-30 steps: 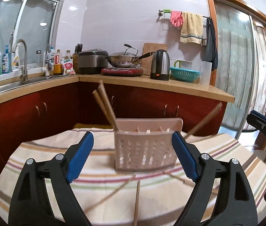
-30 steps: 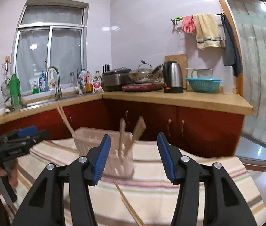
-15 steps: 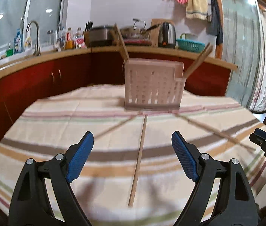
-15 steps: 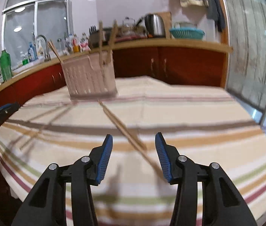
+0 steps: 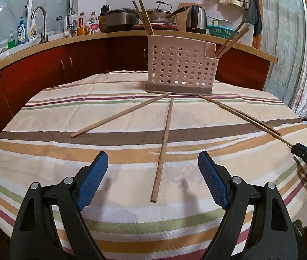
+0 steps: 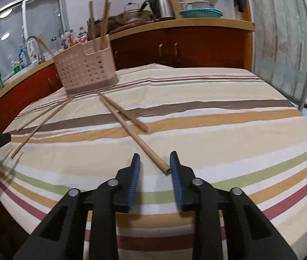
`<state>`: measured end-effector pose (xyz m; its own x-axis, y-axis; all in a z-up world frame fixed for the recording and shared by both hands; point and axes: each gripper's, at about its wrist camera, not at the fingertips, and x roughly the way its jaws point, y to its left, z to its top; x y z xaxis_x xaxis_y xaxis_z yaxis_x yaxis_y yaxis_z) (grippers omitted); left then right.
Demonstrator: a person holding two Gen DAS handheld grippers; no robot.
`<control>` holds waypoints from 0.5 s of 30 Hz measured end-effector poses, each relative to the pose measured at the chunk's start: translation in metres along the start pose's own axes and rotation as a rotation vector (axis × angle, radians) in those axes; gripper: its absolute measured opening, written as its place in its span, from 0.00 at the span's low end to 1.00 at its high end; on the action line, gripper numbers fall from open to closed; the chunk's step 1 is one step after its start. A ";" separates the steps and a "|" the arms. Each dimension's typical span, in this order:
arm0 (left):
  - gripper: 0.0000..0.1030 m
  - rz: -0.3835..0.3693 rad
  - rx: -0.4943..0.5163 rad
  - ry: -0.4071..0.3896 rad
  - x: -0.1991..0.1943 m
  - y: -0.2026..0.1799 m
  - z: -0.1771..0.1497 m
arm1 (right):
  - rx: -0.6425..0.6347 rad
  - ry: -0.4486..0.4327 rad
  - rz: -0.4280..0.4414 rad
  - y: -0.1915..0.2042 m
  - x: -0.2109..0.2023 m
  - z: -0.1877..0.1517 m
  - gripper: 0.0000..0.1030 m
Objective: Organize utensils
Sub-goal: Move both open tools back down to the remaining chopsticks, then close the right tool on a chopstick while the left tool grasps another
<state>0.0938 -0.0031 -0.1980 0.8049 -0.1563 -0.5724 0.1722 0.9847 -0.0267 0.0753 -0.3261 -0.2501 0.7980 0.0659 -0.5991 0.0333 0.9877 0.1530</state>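
A pink perforated utensil holder (image 5: 179,65) (image 6: 86,69) stands at the far side of the striped tablecloth, with several wooden chopsticks upright in it. More chopsticks lie loose on the cloth. My left gripper (image 5: 152,166) is open wide just above the cloth, and the near end of one chopstick (image 5: 163,149) lies between its jaws, untouched. A second chopstick (image 5: 118,116) lies slanted to its left. My right gripper (image 6: 155,160) is closing around the near end of a long chopstick (image 6: 131,131), which rests beside the right pad (image 6: 176,173); the left pad is clear of it.
A shorter chopstick (image 6: 125,112) lies beside the long one. The round table's cloth (image 5: 45,151) drops off at the near edge. Red cabinets and a counter with a kettle (image 5: 195,19), wok and sink tap (image 5: 38,13) stand behind. Sliding glass doors are on the right.
Both grippers came down and forward from facing the holder to just over the cloth. The right jaws narrowed around a chopstick's end. The left jaws kept their width.
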 end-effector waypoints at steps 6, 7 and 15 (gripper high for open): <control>0.80 -0.010 -0.002 0.025 0.005 -0.001 -0.004 | -0.053 0.015 0.060 0.025 0.003 -0.001 0.17; 0.79 -0.014 -0.001 0.030 0.005 -0.001 -0.005 | -0.063 0.018 0.074 0.030 0.004 -0.001 0.14; 0.69 -0.029 -0.002 0.065 0.013 0.000 -0.010 | -0.119 0.030 0.127 0.055 0.006 -0.002 0.13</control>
<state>0.0987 -0.0047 -0.2136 0.7613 -0.1797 -0.6230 0.1939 0.9800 -0.0457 0.0805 -0.2708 -0.2465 0.7728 0.1932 -0.6045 -0.1394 0.9810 0.1353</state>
